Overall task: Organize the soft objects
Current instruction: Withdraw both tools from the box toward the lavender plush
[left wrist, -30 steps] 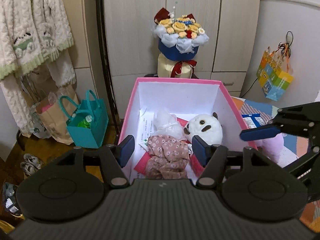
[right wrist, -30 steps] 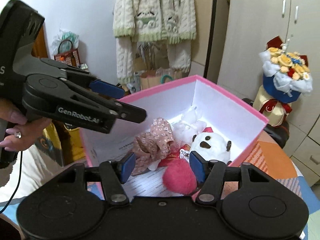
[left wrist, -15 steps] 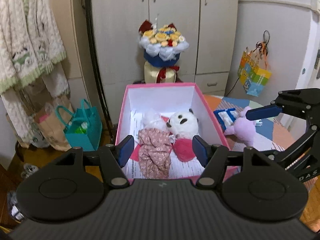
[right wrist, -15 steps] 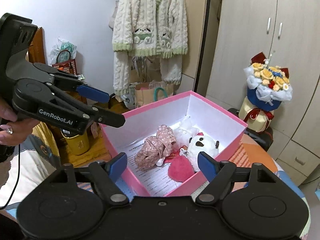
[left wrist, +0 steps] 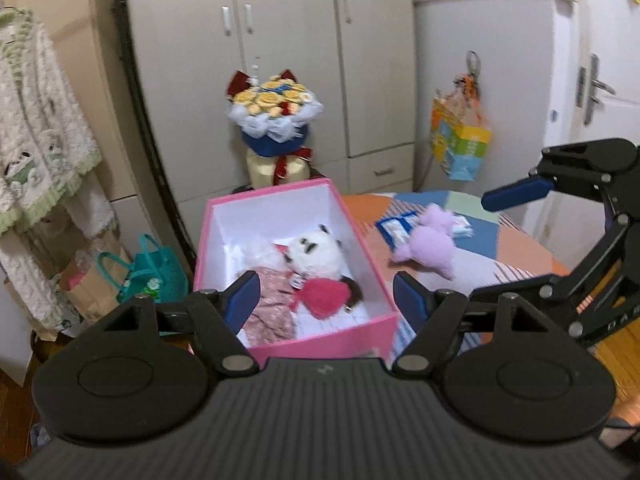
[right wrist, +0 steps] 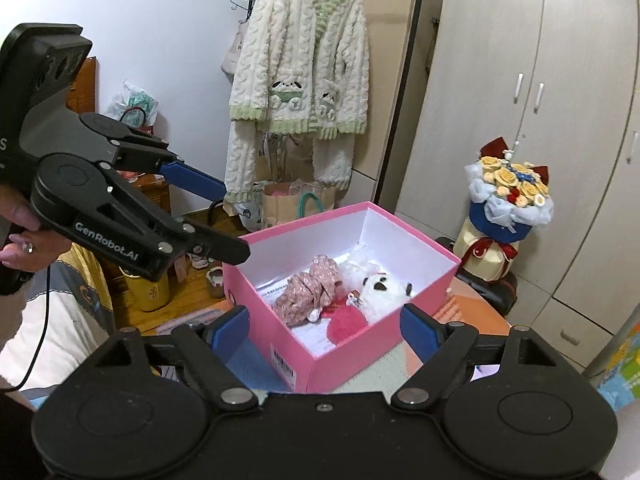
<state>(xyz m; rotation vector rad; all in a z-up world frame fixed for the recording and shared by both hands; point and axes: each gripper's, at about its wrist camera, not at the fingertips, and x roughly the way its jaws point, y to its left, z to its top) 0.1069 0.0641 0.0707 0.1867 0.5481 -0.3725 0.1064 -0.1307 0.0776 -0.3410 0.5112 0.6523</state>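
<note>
Soft toys in the pink box, one left out on the bench.

Panda plush, red heart and floral cloth lie inside; purple plush lies right of it. Left gripper and right gripper are opening, empty.

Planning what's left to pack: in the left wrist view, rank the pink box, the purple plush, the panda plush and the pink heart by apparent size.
1. pink box
2. purple plush and panda plush: look about alike; the panda is partly hidden, so no ranking.
3. pink heart
</note>
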